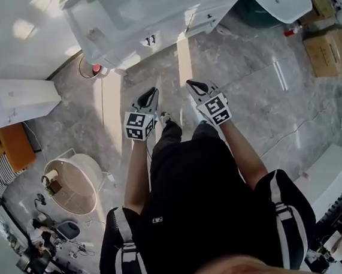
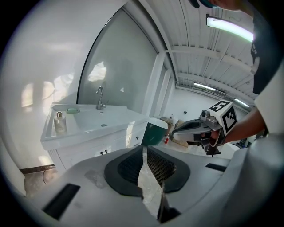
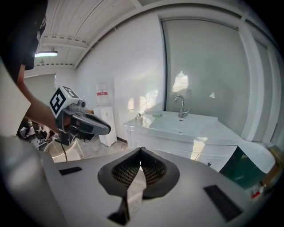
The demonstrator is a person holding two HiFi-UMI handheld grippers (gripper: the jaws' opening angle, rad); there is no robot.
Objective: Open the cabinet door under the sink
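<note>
The white sink cabinet (image 1: 148, 27) stands ahead of me, its doors closed, with small dark handles (image 1: 149, 40) on the front. In the left gripper view the cabinet front (image 2: 95, 148) sits under the basin and faucet (image 2: 101, 97). The right gripper view also has the cabinet (image 3: 177, 148). My left gripper (image 1: 149, 96) and right gripper (image 1: 195, 86) are held side by side at waist height, well short of the doors. Both are shut and hold nothing, jaws meeting at the tips (image 2: 144, 148) (image 3: 140, 150).
A round white basket (image 1: 73, 185) stands on the floor at my left, and a white box (image 1: 23, 96) is beyond it. A green bin (image 1: 261, 13) sits right of the cabinet, with cardboard boxes (image 1: 325, 46) farther right. A soap bottle (image 2: 60, 123) is on the counter.
</note>
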